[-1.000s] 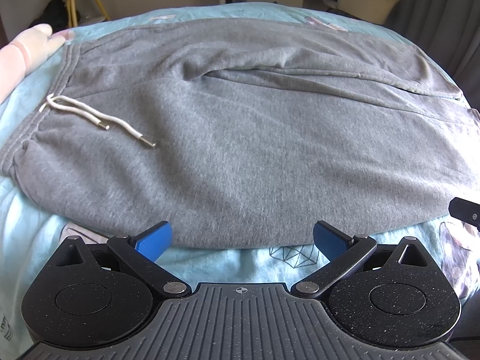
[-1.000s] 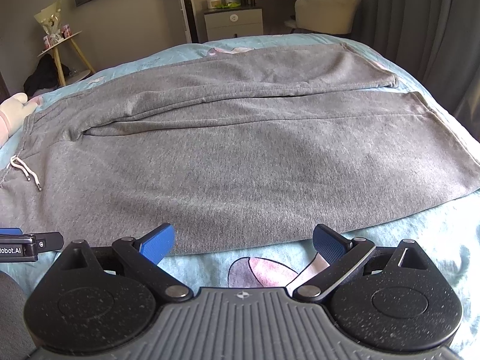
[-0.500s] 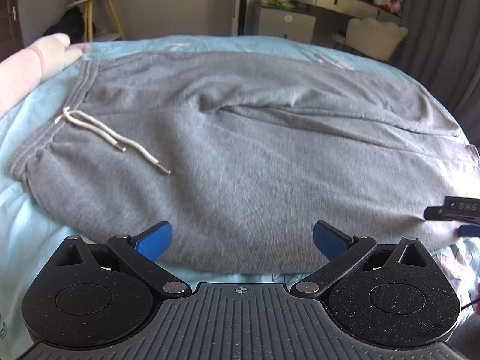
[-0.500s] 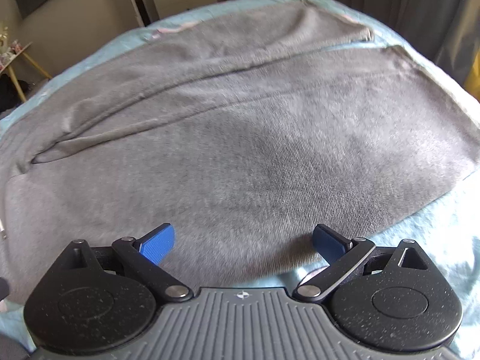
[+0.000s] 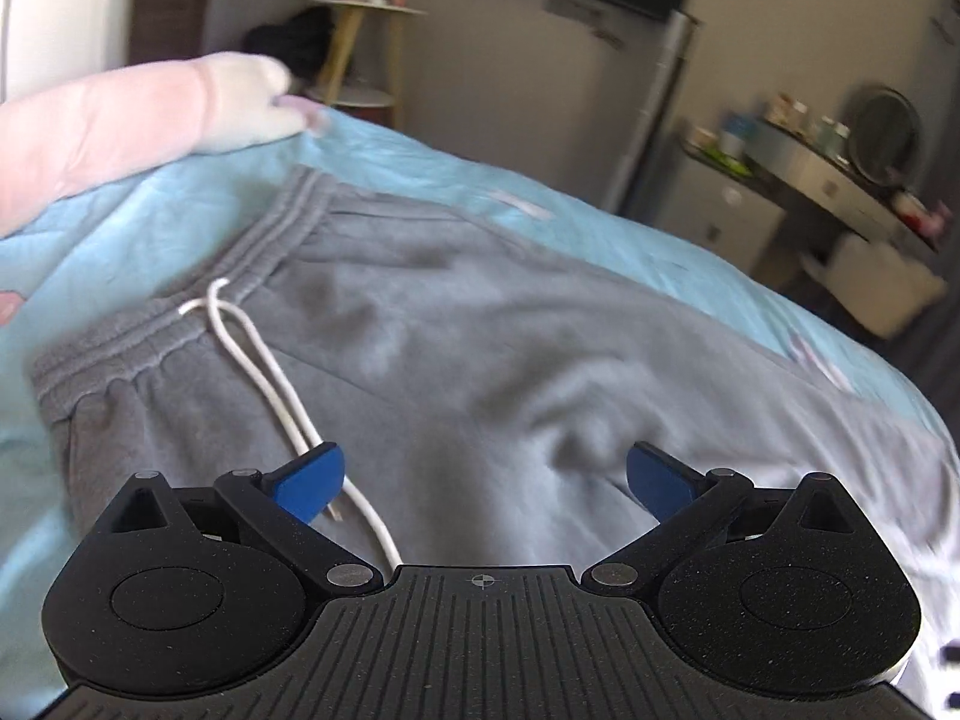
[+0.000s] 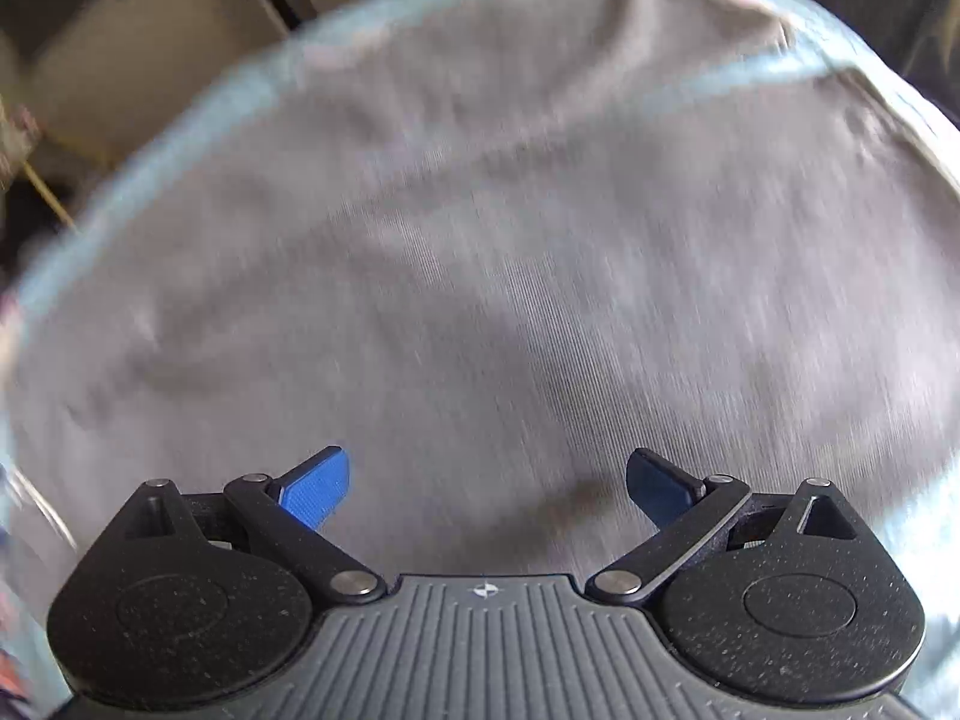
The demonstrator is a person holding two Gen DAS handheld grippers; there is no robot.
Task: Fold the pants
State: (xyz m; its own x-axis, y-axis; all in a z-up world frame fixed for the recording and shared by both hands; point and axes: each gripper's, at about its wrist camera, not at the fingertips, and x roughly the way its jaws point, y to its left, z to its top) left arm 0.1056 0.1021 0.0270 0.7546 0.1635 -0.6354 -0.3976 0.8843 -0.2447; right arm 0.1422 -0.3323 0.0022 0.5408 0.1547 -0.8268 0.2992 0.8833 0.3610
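Grey pants (image 5: 480,360) lie spread flat on the light-blue bedspread (image 5: 150,228). No fold visible in either view; both legs look laid out side by side, a seam of bedspread showing between them far ahead of the right fingers. Judgement: task at its very start, nothing folded yet.

Left gripper (image 5: 483,477): fingers wide apart, nothing between them. It hangs low over the upper part of the pants. Waistband (image 5: 198,306) lies ahead and to the left of the fingers. White drawstring (image 5: 264,372) runs from the waistband back toward the left finger and passes under its blue pad (image 5: 309,480); touching or not, cannot tell.

Right gripper (image 6: 486,486): fingers wide, holding nothing, over plain grey cloth of the legs. View badly blurred; leg ends lie far ahead and right of the fingers.

Pink-and-white plush thing (image 5: 150,114) beyond the waistband, ahead-left.

Left to do, as I judge: grip cloth with both grippers, lay one leg over the other, then fold lengthwise.
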